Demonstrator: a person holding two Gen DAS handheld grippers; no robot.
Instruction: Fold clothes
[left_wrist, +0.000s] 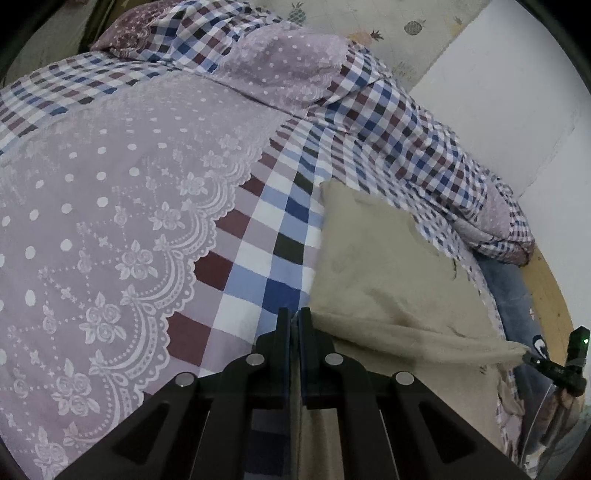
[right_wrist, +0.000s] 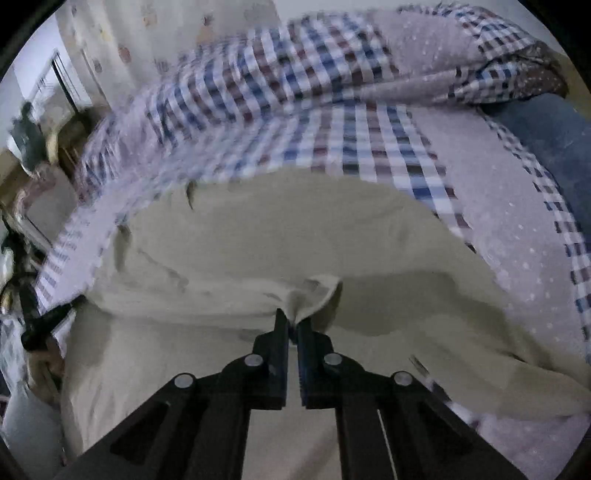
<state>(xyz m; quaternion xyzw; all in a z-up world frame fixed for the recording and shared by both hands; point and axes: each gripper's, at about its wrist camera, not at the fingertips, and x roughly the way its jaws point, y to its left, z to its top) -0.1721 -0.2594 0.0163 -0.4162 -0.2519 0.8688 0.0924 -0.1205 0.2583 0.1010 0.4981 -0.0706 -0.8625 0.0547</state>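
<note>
Mid-fold: the left claw and right claw each pinch the beige cloth over the bed; next, lay it down evenly.

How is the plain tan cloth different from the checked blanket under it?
The tan cloth is plain, with no pattern; the checked blanket has blue, maroon and white squares plus lacy purple panels. The tan cloth is pinched by the left gripper and the right gripper; the checked blanket lies unheld. The tan cloth lies on top, the blanket underneath. Both are soft fabric.
</note>
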